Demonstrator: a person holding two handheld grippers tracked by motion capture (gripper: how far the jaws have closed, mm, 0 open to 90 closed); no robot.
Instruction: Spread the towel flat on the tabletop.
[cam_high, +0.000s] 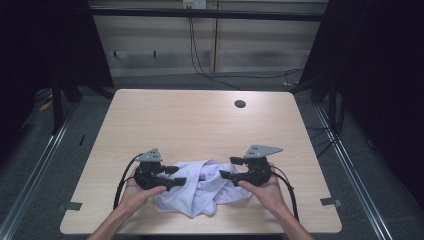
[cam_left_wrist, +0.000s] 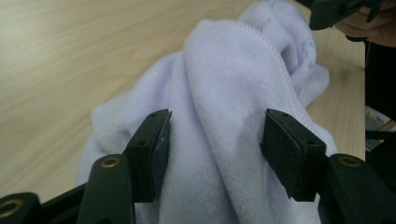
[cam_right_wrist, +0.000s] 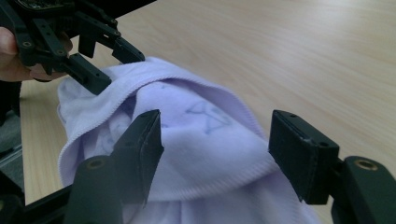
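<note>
Already both grippers flank the crumpled white towel (cam_high: 200, 187), left gripper (cam_high: 172, 176) and right gripper (cam_high: 227, 168) spread apart; closing now might pinch several layers together.

Both grippers, the left gripper (cam_high: 171, 176) and the right gripper (cam_high: 231, 168), are black, each with a grey triangular plate on top, brass-coloured screws and a black cable; the forearms are without sleeves.

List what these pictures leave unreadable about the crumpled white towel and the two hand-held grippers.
- Towel print: blue marks in the right gripper view, folded over, unreadable.
- Towel's full shape: bunched in the high view; cut off by the bottom edge in both gripper views.
- Left hand-held gripper and right hand-held gripper: open, contact with cloth unclear.
</note>
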